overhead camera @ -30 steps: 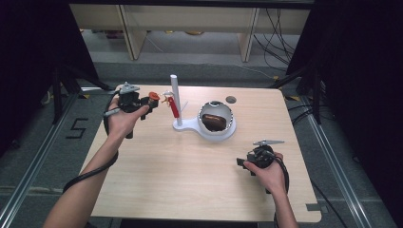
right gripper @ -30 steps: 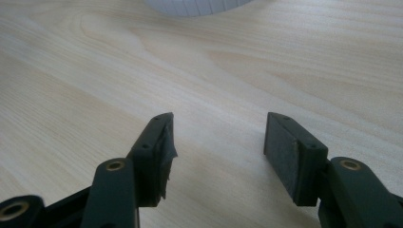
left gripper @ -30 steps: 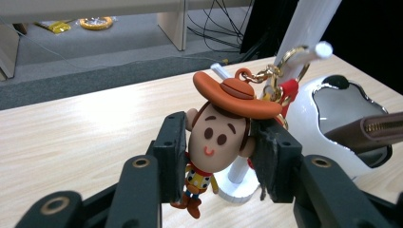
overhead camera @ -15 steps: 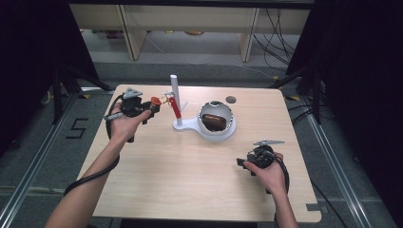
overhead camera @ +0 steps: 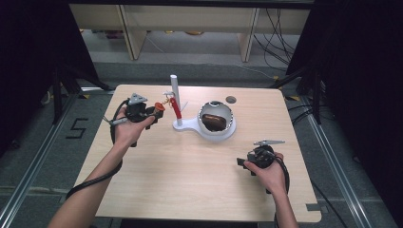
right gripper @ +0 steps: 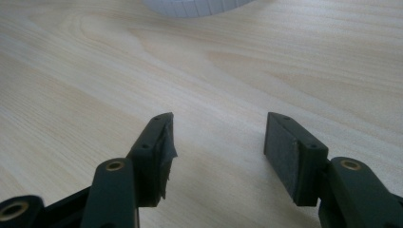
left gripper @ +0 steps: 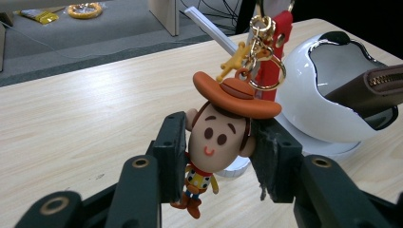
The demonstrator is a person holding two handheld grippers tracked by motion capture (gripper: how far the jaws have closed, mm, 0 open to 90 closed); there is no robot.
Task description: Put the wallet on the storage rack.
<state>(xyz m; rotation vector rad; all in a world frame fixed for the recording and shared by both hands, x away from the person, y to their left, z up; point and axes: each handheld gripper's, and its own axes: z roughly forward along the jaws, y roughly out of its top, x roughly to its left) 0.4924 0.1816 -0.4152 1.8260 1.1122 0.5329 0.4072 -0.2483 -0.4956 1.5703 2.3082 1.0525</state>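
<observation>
Now, the state of play from my end.

Left gripper [left gripper: 216,142]: I have its jaws pressed on the head of the cowboy keychain [left gripper: 219,137], one pad at each side of the face, the hat poking above them.

What changed: over the last second I've eased this hand slightly back from the white stand [overhead camera: 176,102]; in the high view the orange hat now sits left of the post, a bit farther from it than before. The grip itself has not altered.

Keychain's ring: the gold clasp [left gripper: 259,52] is right by the red hook [left gripper: 275,61] on the stand; I cannot tell whether it is threaded on or just free of it.

Meaning: I judge the figure is either coming off the hook or about to go on, so the next move turns on that clasp.

Right gripper [right gripper: 218,142]: jaws spread wide, nothing between them, low over the bare table [right gripper: 237,71], unmoved.

White bowl [overhead camera: 216,124]: beside the stand, holding a brown wallet [overhead camera: 214,121].
</observation>
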